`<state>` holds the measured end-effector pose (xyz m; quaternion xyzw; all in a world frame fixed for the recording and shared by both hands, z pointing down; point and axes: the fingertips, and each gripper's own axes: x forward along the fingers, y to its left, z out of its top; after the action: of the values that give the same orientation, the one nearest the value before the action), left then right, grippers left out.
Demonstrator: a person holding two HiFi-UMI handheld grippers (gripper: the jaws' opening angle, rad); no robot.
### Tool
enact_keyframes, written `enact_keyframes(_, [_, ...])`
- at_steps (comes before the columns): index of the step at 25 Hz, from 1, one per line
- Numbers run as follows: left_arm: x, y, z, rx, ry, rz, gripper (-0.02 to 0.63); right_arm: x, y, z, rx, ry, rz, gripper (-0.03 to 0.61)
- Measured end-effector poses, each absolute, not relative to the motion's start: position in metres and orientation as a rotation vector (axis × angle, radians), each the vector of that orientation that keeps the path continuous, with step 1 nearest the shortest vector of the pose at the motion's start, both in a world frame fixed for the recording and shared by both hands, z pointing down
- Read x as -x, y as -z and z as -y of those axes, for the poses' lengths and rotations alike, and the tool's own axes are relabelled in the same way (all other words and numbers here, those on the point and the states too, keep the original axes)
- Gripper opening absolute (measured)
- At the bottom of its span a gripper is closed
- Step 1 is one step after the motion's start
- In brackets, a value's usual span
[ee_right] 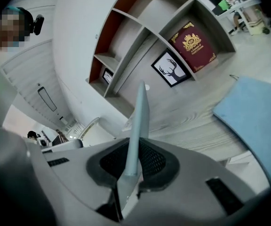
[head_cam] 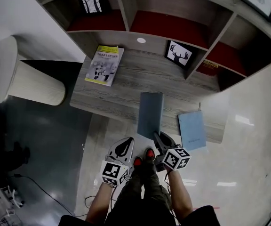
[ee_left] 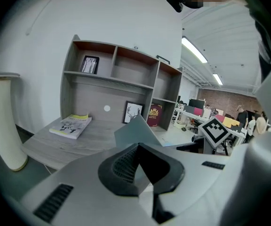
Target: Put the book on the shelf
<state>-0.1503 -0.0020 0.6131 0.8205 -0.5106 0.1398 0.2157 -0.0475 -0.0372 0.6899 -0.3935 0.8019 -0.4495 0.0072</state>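
A thin grey-blue book (head_cam: 150,112) lies on the wooden desk (head_cam: 135,74), with its near end over the front edge. My right gripper (head_cam: 158,136) is shut on that near end. In the right gripper view the book (ee_right: 139,117) stands edge-on between the pads of that gripper (ee_right: 134,159). My left gripper (head_cam: 124,147) hangs just left of it, below the desk edge, shut and holding nothing. From the left gripper (ee_left: 138,147) a corner of the book (ee_left: 133,131) shows ahead. The shelf unit (head_cam: 126,8) with red-backed compartments rises at the back of the desk.
A yellow-and-white book (head_cam: 105,65) lies at the desk's back left. A light blue book (head_cam: 192,130) overhangs the front right edge. A deer picture (head_cam: 179,54) and a maroon book (head_cam: 210,68) stand in lower compartments. A white ribbed cylinder (head_cam: 27,81) stands left of the desk.
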Motion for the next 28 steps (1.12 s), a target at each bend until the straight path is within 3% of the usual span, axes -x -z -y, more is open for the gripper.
enact_keyframes(28, [0.124, -0.435, 0.021, -2.587, -0.164, 1.544, 0.003, -0.043, -0.443, 0.03, 1.383, 0.516, -2.584, 0.074])
